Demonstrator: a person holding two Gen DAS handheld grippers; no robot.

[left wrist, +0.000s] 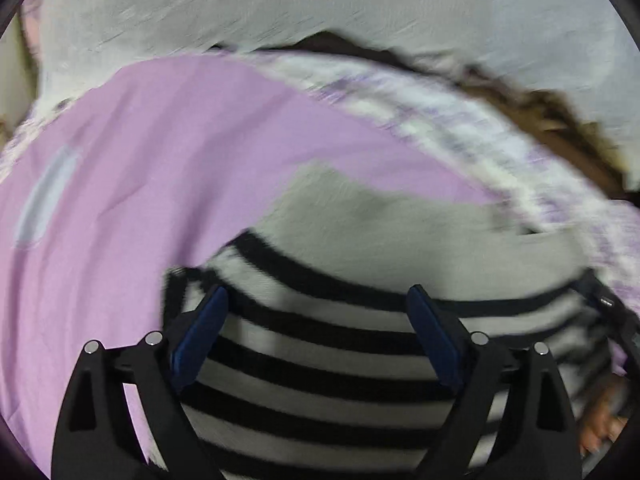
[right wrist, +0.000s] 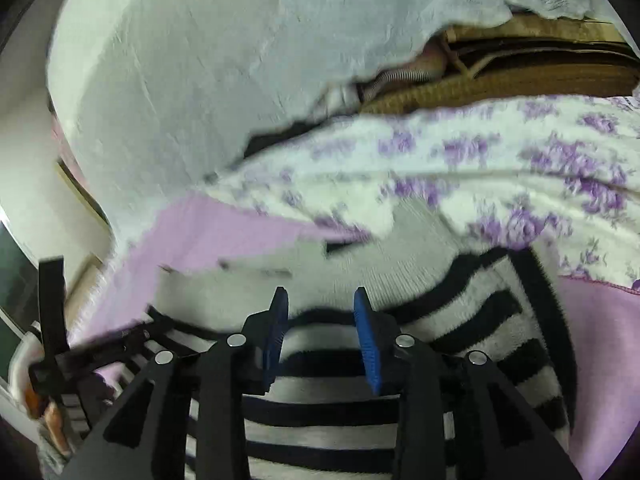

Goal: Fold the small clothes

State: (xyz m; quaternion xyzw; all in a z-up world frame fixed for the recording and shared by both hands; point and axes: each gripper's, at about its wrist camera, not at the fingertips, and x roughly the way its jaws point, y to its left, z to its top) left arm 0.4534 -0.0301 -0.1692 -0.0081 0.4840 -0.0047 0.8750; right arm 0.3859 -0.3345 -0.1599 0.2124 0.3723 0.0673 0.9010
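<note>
A black-and-white striped knit garment with a plain grey upper part lies on a lilac sheet. My left gripper is wide open just above the stripes, with nothing between its blue pads. In the right wrist view the same striped garment lies below my right gripper, which is open with a narrower gap, over the grey part. The left gripper shows at the left edge of that view.
A white blanket with purple flowers borders the lilac sheet. A pale grey-white cover lies beyond. Woven brown mats show under it. A hand is at the lower right.
</note>
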